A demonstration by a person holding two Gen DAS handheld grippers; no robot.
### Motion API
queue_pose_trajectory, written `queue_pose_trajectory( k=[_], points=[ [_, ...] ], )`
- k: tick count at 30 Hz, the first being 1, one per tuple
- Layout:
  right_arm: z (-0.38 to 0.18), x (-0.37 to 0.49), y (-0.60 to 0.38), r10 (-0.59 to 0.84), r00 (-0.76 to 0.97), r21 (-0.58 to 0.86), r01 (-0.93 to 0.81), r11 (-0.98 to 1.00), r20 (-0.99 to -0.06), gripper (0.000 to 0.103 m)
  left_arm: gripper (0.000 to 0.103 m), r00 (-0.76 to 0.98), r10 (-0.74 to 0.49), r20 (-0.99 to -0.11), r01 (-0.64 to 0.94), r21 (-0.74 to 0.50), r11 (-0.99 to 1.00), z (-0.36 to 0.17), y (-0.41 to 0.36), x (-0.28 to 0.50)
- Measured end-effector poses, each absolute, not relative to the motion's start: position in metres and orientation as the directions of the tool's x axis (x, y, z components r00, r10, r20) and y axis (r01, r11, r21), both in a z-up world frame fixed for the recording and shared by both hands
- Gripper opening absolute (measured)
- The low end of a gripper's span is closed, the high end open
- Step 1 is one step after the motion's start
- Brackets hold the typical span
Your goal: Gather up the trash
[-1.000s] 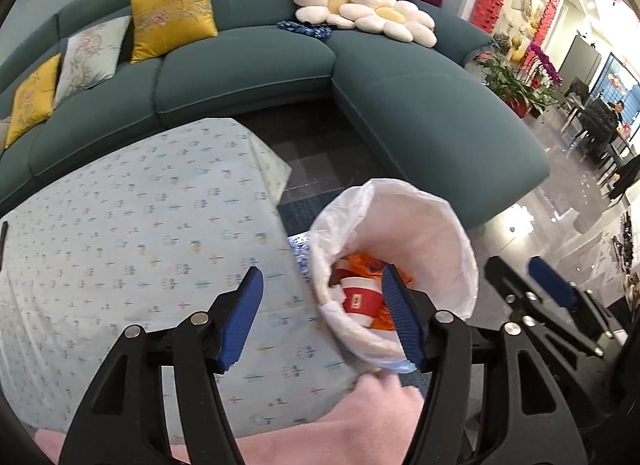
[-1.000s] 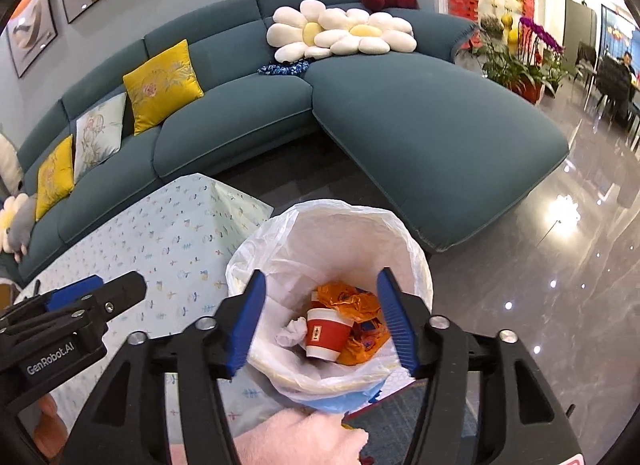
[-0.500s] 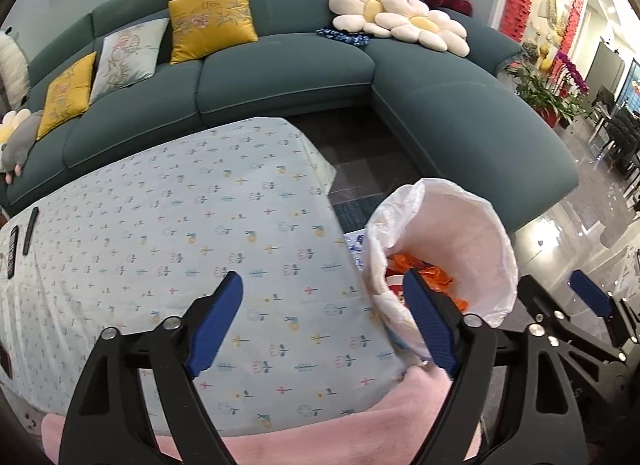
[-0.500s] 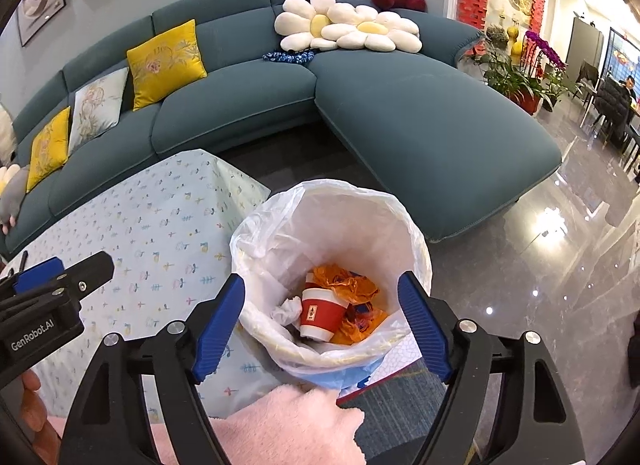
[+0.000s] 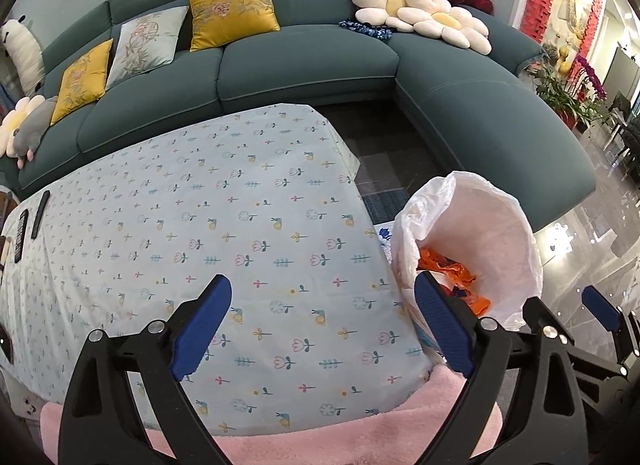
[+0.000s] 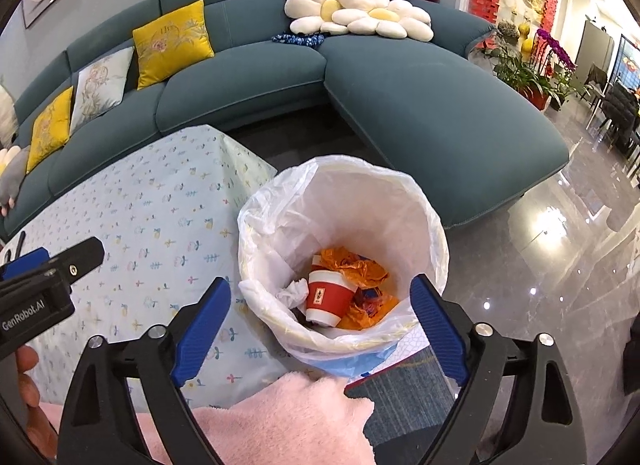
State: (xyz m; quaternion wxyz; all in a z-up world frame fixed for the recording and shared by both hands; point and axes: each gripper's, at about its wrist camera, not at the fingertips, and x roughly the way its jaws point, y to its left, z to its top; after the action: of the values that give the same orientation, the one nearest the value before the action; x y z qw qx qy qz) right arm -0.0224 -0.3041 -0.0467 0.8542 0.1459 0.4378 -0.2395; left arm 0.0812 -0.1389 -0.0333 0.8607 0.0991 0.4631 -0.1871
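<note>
Both tongs wide open, empty: left gripper (image 5: 322, 323) over tablecloth (image 5: 208, 225); right gripper (image 6: 320, 323) straddles bin (image 6: 400, 201) with red cup (image 6: 326, 297).

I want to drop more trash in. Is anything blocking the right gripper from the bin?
Nothing visible. The right gripper is open right above the bin, whose mouth is uncovered, with a red cup and orange wrappers at the bottom.

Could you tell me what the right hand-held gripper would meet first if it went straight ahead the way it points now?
Probably the trash bin: the open right hand-held gripper points down into its white-lined mouth, so it would likely reach the red paper cup lying on the orange wrappers. Depth is unclear; the near rim may come first.
</note>
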Motion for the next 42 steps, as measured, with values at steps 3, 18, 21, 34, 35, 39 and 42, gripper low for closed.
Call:
queue_pose_trajectory(
  k=[3, 18, 21, 34, 35, 39, 42],
  points=[
    [-0.052, -0.024, -0.303, -0.273, 0.503, 0.05, 0.537, 0.842, -0.82, 0.09, 0.089, 0.496, -0.225, -0.839, 0.417, 0.002, 0.909, -0.038, -0.14, 0.081],
    [-0.069, -0.024, -0.303, -0.264, 0.482, 0.04, 0.533, 0.845, -0.836, 0.096, 0.091, 0.493, -0.191, -0.849, 0.418, 0.039, 0.908, -0.053, -0.142, 0.081],
    [-0.071, -0.023, -0.303, -0.265, 0.478, 0.035, 0.531, 0.847, -0.837, 0.096, 0.091, 0.493, -0.189, -0.849, 0.425, 0.046, 0.904, -0.056, -0.145, 0.08],
    [-0.075, -0.021, -0.303, -0.285, 0.458, 0.002, 0.53, 0.848, -0.842, 0.096, 0.091, 0.505, -0.193, -0.841, 0.446, 0.064, 0.893, -0.059, -0.152, 0.076],
    [-0.075, -0.022, -0.303, -0.285, 0.457, 0.001, 0.532, 0.847, -0.842, 0.096, 0.091, 0.502, -0.193, -0.843, 0.448, 0.063, 0.892, -0.06, -0.152, 0.076],
    [-0.075, -0.023, -0.304, -0.288, 0.452, -0.004, 0.532, 0.846, -0.844, 0.096, 0.091, 0.493, -0.193, -0.848, 0.451, 0.06, 0.89, -0.06, -0.153, 0.075],
    [-0.074, -0.024, -0.303, -0.296, 0.448, -0.016, 0.53, 0.848, -0.844, 0.096, 0.091, 0.488, -0.19, -0.852, 0.457, 0.063, 0.887, -0.061, -0.155, 0.073]
  ],
)
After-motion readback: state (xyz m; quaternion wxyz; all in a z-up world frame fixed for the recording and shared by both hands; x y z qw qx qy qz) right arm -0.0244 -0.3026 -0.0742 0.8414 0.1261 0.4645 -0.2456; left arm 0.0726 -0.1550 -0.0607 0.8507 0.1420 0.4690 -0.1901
